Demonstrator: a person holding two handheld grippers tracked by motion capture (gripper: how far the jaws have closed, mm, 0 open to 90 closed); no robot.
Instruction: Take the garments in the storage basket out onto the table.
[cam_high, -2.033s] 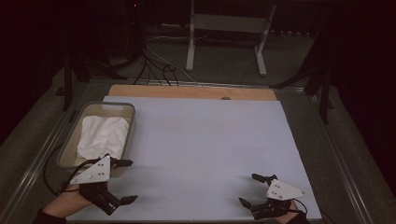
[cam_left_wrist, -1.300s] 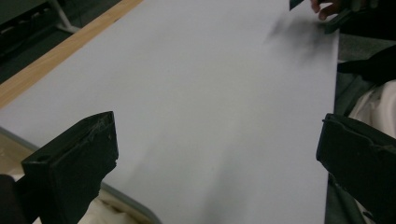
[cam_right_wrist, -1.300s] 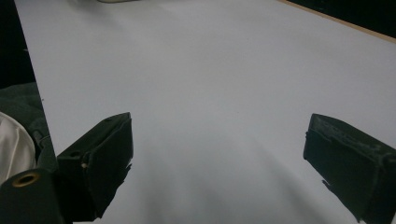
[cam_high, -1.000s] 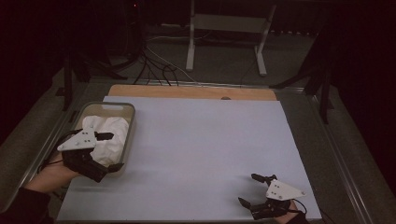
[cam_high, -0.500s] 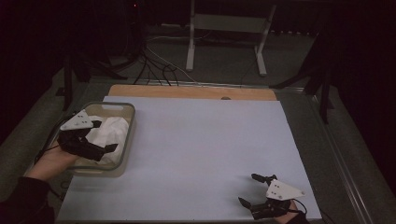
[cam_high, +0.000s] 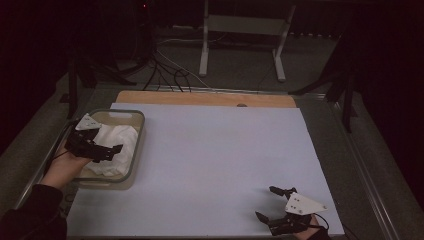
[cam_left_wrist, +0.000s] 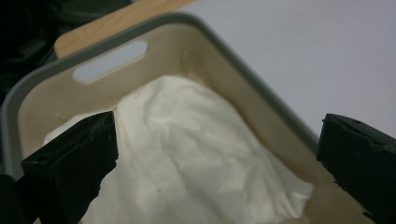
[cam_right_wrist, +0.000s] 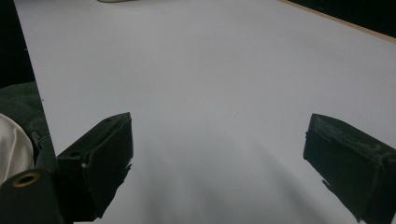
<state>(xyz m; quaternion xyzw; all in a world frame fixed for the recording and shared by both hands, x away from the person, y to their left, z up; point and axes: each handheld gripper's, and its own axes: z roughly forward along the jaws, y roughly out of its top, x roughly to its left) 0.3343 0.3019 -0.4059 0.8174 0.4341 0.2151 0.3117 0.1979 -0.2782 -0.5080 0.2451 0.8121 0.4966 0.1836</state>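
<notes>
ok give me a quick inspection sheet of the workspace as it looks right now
surface: pale sheet over a wooden table, bare across the middle
job's things: white cloth bunched in a beige bin at the sheet's left edge
clutter: nothing seen
grippers: left gripper open over the cloth, no contact visible; right gripper open, low over the sheet near the front right corner
cables: a cable trails from the left gripper; loose cables on the floor beyond the table
surroundings: dark room, metal stand behind the table

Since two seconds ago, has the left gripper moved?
Yes. The left gripper went from the table's near edge, forward, to above the white cloth in the bin.
</notes>
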